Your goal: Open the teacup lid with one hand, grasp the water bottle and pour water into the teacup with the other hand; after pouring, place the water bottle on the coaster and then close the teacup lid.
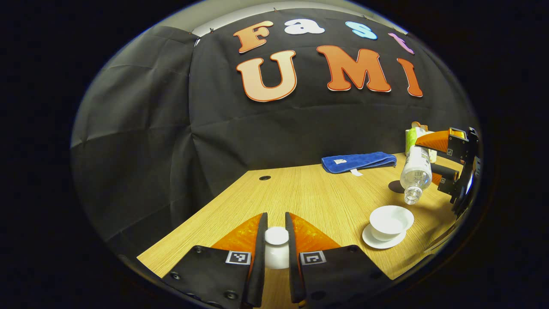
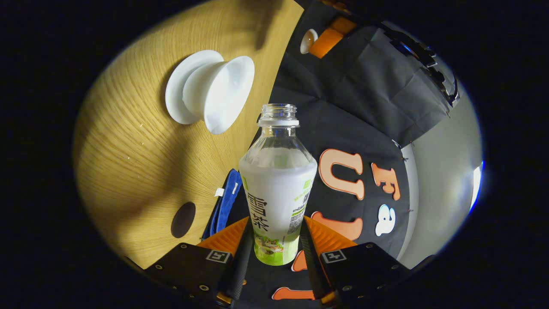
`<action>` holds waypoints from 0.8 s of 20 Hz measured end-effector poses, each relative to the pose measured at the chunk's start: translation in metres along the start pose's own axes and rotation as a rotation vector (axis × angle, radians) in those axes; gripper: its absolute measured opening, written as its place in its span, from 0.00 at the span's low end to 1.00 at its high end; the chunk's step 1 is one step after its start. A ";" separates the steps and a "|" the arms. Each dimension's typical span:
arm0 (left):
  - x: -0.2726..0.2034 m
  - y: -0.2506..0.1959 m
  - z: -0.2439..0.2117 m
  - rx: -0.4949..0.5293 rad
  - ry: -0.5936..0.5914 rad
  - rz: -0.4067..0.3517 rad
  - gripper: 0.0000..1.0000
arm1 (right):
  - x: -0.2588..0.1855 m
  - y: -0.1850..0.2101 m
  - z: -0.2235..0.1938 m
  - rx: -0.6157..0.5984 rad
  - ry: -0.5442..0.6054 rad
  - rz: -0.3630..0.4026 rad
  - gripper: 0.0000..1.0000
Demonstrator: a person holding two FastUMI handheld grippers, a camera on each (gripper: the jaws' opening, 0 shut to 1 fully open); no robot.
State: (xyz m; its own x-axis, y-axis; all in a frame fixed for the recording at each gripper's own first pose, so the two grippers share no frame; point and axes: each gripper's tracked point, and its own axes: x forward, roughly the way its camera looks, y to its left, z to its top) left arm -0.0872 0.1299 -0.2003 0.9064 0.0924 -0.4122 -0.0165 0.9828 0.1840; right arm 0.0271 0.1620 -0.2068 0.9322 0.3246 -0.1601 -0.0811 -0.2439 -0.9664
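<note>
1. Left gripper (image 1: 276, 246): fingers clenched on the white teacup lid (image 1: 276, 236), which sits between them and is held off to the side, well apart from the teacup (image 1: 391, 221). The cup is therefore uncovered.
2. Teacup: it stands open on its white saucer (image 1: 372, 242) on the wooden table (image 1: 300, 193), toward the near edge.
3. Right gripper (image 2: 276, 249): fingers grasp the lower, labelled part of the water bottle (image 2: 278, 180). The bottle has no cap.
4. Key relation: in the left gripper view the water bottle (image 1: 416, 174) is tipped, its long axis running down from the right gripper (image 1: 448, 165) toward the teacup, with the open neck lowest and just above and beside the cup's far rim. In the right gripper view the teacup (image 2: 223, 92) lies ahead and to the left of the neck.
5. Judgement: the pour is at hand; the neck probably needs to come slightly more over the bowl. No stream can be made out.
6. Coaster (image 1: 396, 186): the dark disc on the table behind the teacup, near a folded blue cloth (image 1: 358, 162), awaits the bottle.
</note>
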 end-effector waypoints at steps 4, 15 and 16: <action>-0.001 -0.009 0.005 0.005 -0.009 -0.010 0.27 | 0.006 0.009 -0.016 0.288 0.065 0.059 0.63; 0.004 -0.056 0.030 0.025 -0.052 -0.072 0.27 | 0.007 -0.017 -0.084 0.828 0.187 0.017 0.63; 0.005 -0.059 0.032 0.026 -0.054 -0.075 0.28 | 0.009 -0.015 -0.088 0.878 0.189 0.023 0.63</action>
State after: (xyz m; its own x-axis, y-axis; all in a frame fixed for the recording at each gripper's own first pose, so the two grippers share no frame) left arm -0.0685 0.0671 -0.1847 0.9261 0.0091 -0.3772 0.0628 0.9820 0.1779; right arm 0.0676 0.0883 -0.1764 0.9632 0.1535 -0.2207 -0.2688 0.5632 -0.7814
